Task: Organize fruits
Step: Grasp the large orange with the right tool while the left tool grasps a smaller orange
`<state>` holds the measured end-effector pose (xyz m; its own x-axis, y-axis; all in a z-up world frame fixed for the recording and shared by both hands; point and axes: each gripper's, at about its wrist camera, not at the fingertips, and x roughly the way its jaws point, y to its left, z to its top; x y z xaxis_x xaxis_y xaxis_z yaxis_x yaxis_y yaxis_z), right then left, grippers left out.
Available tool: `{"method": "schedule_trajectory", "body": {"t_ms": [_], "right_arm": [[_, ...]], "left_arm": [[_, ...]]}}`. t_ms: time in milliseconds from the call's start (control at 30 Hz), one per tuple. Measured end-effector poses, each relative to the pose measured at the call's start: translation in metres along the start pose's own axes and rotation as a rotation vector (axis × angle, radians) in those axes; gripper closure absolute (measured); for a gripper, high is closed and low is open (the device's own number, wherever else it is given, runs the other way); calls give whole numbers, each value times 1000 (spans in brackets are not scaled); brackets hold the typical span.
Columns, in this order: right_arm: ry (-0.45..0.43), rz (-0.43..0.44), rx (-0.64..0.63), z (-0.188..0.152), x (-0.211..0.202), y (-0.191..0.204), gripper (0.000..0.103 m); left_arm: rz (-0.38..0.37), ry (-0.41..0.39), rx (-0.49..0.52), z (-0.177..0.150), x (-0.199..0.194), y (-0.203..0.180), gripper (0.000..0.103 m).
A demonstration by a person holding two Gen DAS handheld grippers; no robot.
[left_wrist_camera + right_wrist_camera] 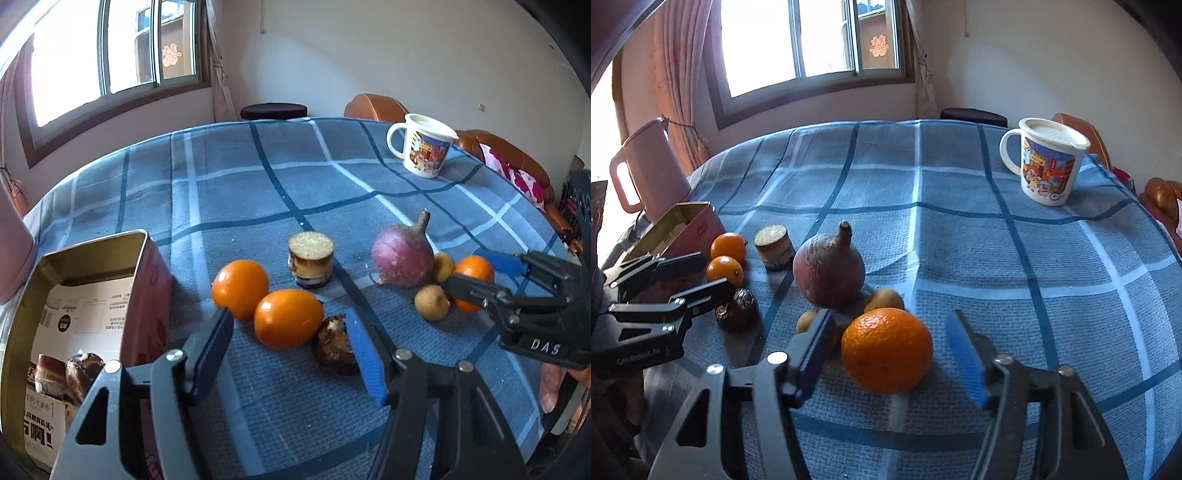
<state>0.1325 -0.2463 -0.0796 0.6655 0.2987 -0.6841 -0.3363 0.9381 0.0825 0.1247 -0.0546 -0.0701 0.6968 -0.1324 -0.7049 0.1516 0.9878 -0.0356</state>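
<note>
My left gripper (pixel 288 339) is open, its fingers either side of a smooth orange fruit (pixel 288 318), with a second one (pixel 240 288) behind it and a dark brown pastry (pixel 334 345) at the right finger. My right gripper (pixel 886 350) is open around a mandarin (pixel 886 350) on the blue checked cloth; the mandarin also shows in the left wrist view (pixel 474 271). Behind the mandarin lie a purple radish (pixel 829 275) and two small yellow-brown fruits (pixel 884 299). An open tin box (pixel 88 306) at the left holds cake items.
A layered cake cylinder (pixel 311 263) stands mid-table. A cartoon mug with lid (pixel 1047 164) sits at the far right. A pink jug (pixel 652 173) stands at the table's left edge behind the tin. Chairs ring the far edge of the table (pixel 960 221).
</note>
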Motion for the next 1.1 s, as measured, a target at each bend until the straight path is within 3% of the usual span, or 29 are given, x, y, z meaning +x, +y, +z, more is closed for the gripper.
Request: {"method": "schedule_trajectory", "body": {"t_ms": [100, 167, 200, 333, 433, 500, 533, 633, 867, 1033, 1100], "right_arm": [[16, 11, 3, 2, 4, 0, 53], [17, 9, -1, 1, 4, 1, 53], [17, 8, -2, 2, 4, 1, 53], [7, 6, -3, 2, 2, 1, 53], [-14, -3, -3, 2, -2, 1, 53], [-28, -5, -2, 2, -6, 2, 53], [-38, -3, -3, 1, -7, 2, 53], [-41, -4, -7, 2, -7, 2, 53], [-50, -20, -35, 2, -9, 8, 53], [-51, -21, -35, 1, -9, 8, 53], [-48, -19, -32, 2, -8, 8, 53]], "left_arm": [[-1, 0, 5, 1, 1, 0, 37], [-6, -2, 9, 1, 1, 0, 41], [-24, -4, 13, 0, 0, -1, 49], [-17, -11, 36, -1, -3, -5, 54], [-32, -27, 20, -1, -6, -1, 64], [-25, -43, 22, -2, -10, -1, 82], [-26, -45, 25, -3, -11, -1, 83], [-7, -35, 23, -2, -9, 1, 81], [-26, 6, 13, -2, 0, 0, 55], [-66, 48, -14, 4, 15, 0, 56], [-81, 47, -13, 4, 14, 0, 66]]}}
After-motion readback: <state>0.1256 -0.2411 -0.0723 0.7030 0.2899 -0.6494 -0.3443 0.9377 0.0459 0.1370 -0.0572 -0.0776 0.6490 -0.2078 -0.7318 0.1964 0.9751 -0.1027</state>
